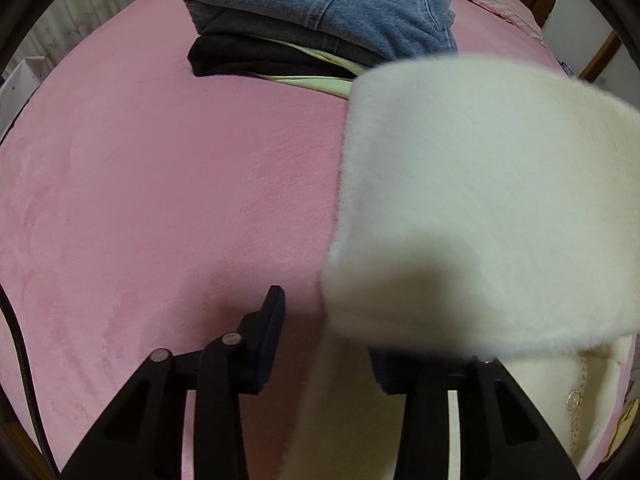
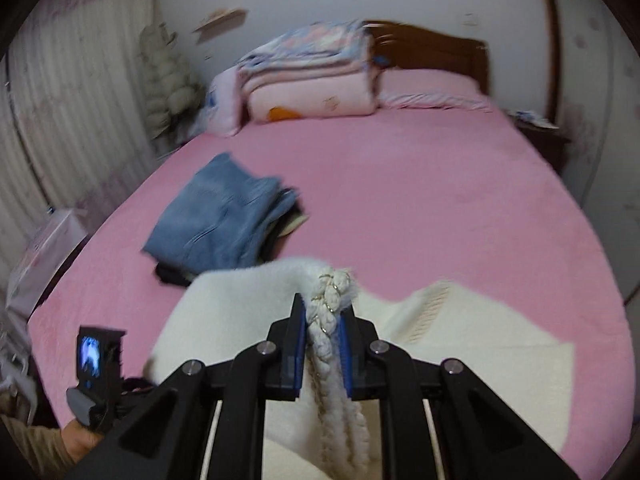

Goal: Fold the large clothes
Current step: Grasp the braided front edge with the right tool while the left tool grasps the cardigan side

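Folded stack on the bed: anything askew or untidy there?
Slightly. A pale green garment pokes out from under the black layer, and the jeans on top sit offset. Nothing spilled or damaged.

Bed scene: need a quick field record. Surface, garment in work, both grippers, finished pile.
surface: pink bed cover
garment in work: cream fuzzy coat, partly lifted off the bed
right gripper: shut on the coat's braided trim
left gripper: one finger clear of the cloth, the other hidden under a coat flap; grip cannot be told
finished pile: folded jeans on top of dark garment, beyond the coat
pile and coat: apart or touching, unclear
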The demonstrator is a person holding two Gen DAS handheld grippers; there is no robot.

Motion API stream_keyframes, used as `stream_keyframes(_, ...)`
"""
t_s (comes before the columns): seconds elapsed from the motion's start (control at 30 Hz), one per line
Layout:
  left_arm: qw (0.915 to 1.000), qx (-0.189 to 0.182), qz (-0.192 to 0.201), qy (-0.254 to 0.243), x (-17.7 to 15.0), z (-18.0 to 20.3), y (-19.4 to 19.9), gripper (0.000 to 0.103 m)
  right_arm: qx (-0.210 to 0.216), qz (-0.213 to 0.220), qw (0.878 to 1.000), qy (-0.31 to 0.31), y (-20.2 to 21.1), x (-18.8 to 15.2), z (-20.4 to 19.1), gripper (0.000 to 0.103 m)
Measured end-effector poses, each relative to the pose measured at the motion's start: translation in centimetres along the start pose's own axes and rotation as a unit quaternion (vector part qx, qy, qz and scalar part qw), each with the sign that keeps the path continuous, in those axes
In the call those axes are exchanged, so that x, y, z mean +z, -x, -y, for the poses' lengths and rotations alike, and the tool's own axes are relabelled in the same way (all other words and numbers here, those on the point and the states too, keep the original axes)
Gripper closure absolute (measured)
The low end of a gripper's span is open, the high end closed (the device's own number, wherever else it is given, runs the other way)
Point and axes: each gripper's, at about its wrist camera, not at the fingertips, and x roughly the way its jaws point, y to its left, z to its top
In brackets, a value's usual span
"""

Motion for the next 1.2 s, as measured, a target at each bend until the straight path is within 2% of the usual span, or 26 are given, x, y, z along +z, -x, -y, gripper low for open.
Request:
stream_keyframes(0.07, 0.9999, 0.002, 0.001, -0.011, -0.1, 0.5, 0.0, 0.066, -0.032, -0.020, 0.999, -0.022, -0.6, -0.8, 2.5, 0.089)
stream_keyframes(0.2, 0.9991, 0.010, -0.005, -0.040, -0.5, 1.1, 0.0, 0.067, -0.055, -0.082, 0.993, -0.068, -2.7, -4.2, 6.1, 0.089)
stream_keyframes(0.27, 0.9983, -0.001, -0.022, -0.054, -0.6, 1.2, 0.1, 0.067, -0.055, -0.116, 0.988, -0.086, -3.8, -6.2, 6.8, 0.089)
stream_keyframes(0.37, 0.9947, -0.023, -0.048, -0.088, -0.8, 1.8, 0.8, 0.061, -0.059, -0.138, 0.985, -0.089, -4.4, -8.3, 6.6, 0.089)
stream_keyframes(0.47, 0.9888, -0.058, -0.050, -0.128, -0.2, 1.8, 2.9, 0.053, -0.049, -0.139, 0.985, -0.093, -3.8, -8.8, 6.4, 0.089)
stream_keyframes(0.5, 0.9876, -0.067, -0.044, -0.135, 0.3, 1.8, 3.5, 0.047, -0.048, -0.138, 0.985, -0.093, -3.8, -8.7, 6.4, 0.089)
stream_keyframes(0.53, 0.9868, -0.075, -0.035, -0.139, 0.9, 1.8, 4.2, 0.040, -0.046, -0.136, 0.985, -0.093, -3.7, -8.7, 6.4, 0.089)
stream_keyframes(0.63, 0.9884, -0.075, 0.003, -0.132, 3.5, 2.1, 5.2, 0.026, -0.040, -0.131, 0.986, -0.096, -3.3, -8.5, 6.2, 0.089)
stream_keyframes(0.7, 0.9898, -0.067, 0.020, -0.124, 5.8, 2.8, 4.6, 0.026, -0.037, -0.125, 0.987, -0.098, -3.0, -8.4, 6.1, 0.089)
stream_keyframes(0.8, 0.9905, -0.061, 0.024, -0.121, 8.7, 4.2, 1.8, 0.026, -0.032, -0.110, 0.989, -0.099, -1.8, -8.1, 5.9, 0.090)
stream_keyframes(0.93, 0.9923, -0.027, 0.000, -0.121, 11.6, 5.2, -3.0, 0.026, -0.025, -0.081, 0.992, -0.096, 0.0, -7.4, 5.5, 0.090)
stream_keyframes(1.03, 0.9931, -0.032, 0.001, -0.113, 12.2, 5.5, -4.3, 0.026, -0.020, -0.072, 0.993, -0.097, 0.6, -7.0, 5.6, 0.090)
stream_keyframes(1.07, 0.9927, -0.042, 0.008, -0.113, 12.3, 5.6, -4.3, 0.030, -0.020, -0.071, 0.993, -0.097, 0.6, -6.9, 5.6, 0.090)
stream_keyframes(1.13, 0.9908, -0.053, 0.020, -0.122, 12.5, 6.1, -4.1, 0.086, -0.023, -0.076, 0.992, -0.095, 0.1, -6.9, 5.7, 0.090)
stream_keyframes(1.17, 0.9906, -0.036, 0.027, -0.130, 12.6, 6.4, -4.0, 0.087, -0.028, -0.078, 0.992, -0.098, -0.2, -6.9, 5.9, 0.090)
stream_keyframes(1.2, 0.9902, -0.033, 0.037, -0.131, 12.6, 6.5, -3.6, 0.092, -0.030, -0.081, 0.991, -0.101, -0.5, -7.0, 6.0, 0.090)
